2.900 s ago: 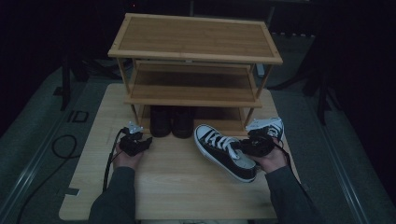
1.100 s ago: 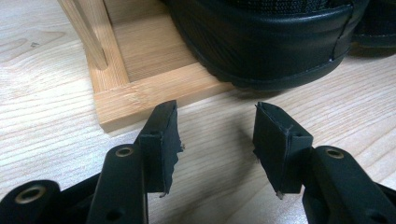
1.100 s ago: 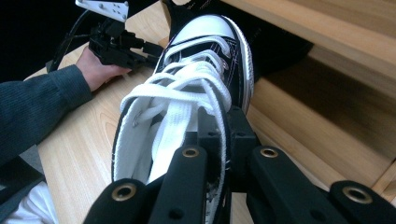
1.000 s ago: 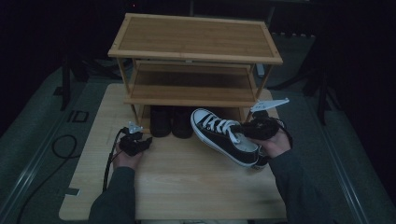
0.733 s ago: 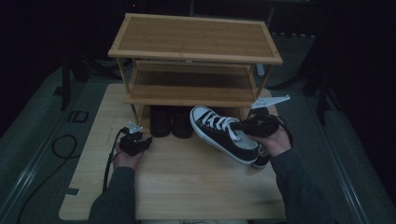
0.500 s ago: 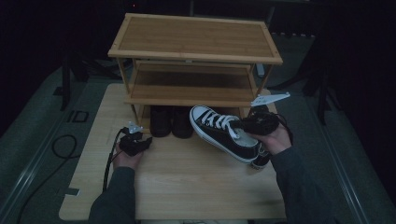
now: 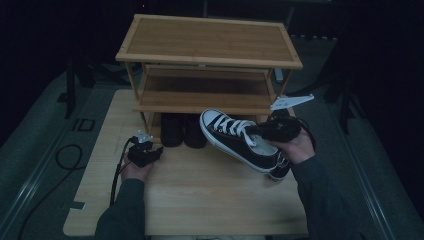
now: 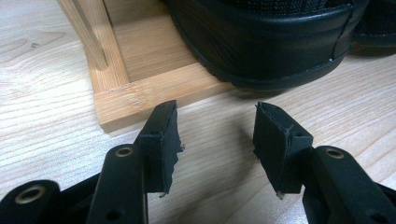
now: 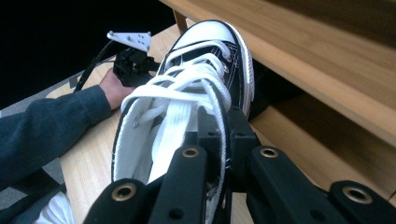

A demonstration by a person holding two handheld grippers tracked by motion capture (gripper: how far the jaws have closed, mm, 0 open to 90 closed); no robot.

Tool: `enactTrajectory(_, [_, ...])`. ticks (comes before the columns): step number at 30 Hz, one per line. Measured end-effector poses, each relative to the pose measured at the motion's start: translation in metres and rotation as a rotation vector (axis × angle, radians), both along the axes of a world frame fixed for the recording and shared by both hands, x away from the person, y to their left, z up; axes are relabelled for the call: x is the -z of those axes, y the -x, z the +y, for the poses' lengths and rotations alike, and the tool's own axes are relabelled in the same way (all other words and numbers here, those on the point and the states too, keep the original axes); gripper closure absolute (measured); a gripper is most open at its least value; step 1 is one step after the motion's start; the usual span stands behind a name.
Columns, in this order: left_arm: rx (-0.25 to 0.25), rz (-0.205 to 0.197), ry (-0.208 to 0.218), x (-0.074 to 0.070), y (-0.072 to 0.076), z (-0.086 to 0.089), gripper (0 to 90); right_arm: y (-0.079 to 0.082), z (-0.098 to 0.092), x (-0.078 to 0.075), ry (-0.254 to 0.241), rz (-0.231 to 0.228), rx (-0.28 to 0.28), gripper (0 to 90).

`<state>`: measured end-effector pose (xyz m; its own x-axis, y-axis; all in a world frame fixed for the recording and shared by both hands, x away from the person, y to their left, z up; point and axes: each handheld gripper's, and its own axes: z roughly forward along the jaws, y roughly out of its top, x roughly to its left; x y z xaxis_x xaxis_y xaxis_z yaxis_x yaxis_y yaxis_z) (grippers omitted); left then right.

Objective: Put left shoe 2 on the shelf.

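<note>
Right gripper (image 9: 219, 135) is clamped on the side wall of the sneaker (image 7: 240, 140), holding it off the table (image 7: 200, 195) just in front of the rack (image 7: 210, 65), toe toward the black shoes (image 7: 182, 131) under it. Left gripper (image 8: 215, 140) sits spread, nothing in it, by the rack's front left corner.
</note>
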<state>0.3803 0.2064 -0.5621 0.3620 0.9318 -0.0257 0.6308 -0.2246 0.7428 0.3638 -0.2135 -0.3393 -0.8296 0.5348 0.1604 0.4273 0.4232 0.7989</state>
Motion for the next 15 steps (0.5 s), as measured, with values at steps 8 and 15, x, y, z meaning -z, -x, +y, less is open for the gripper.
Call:
enactTrajectory(8, [0.000,0.000,0.000,0.000,0.000,0.000,50.6,-0.004,0.001,-0.012,-0.016,-0.021,0.010,87.7])
enactTrajectory(15, [0.000,0.000,0.002,0.000,0.000,0.000,50.6,-0.014,0.003,-0.020,-0.030,-0.035,0.038,87.7])
